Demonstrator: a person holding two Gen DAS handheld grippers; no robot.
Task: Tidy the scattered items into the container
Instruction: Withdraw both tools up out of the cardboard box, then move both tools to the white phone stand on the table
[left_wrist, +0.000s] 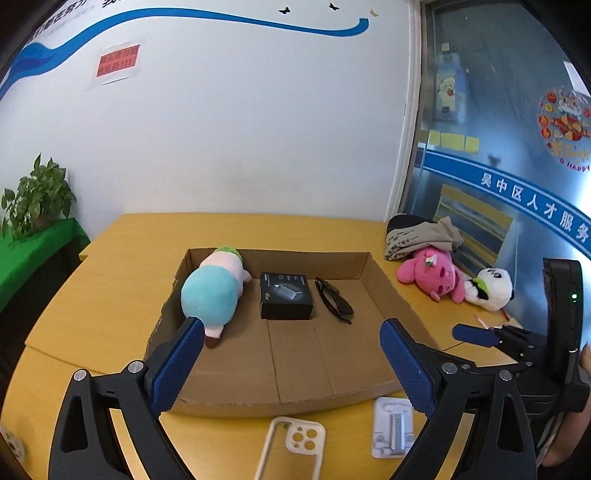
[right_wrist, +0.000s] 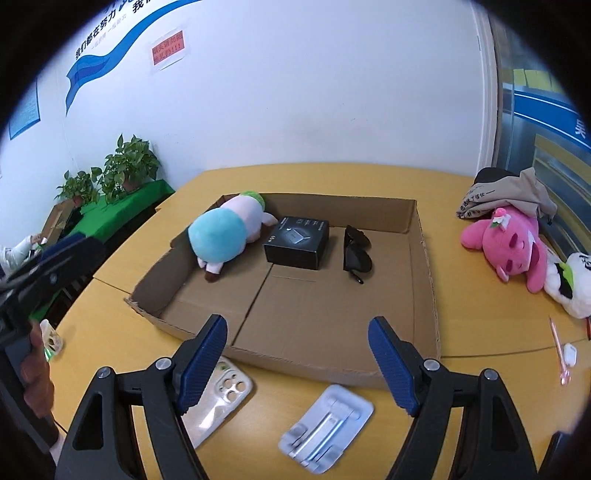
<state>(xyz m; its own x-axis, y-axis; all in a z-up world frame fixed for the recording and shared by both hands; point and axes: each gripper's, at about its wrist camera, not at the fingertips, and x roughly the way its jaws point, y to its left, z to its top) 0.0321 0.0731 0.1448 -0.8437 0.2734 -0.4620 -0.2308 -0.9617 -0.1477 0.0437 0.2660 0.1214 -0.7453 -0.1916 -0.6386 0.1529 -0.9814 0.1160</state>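
Office: wall slogans (right_wrist: 110, 40), svc-center door banner (left_wrist: 535, 203).

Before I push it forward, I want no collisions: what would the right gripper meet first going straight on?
Likely the near wall of the cardboard box, then its bare floor. The open right gripper seems raised, so it may clear the wall; depth is unclear.

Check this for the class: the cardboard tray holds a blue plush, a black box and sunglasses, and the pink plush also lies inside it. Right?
Not quite. The pink plush lies outside the cardboard tray, on the table to its right beside the panda plush, as the right wrist view shows. The blue plush, black box and sunglasses are inside.
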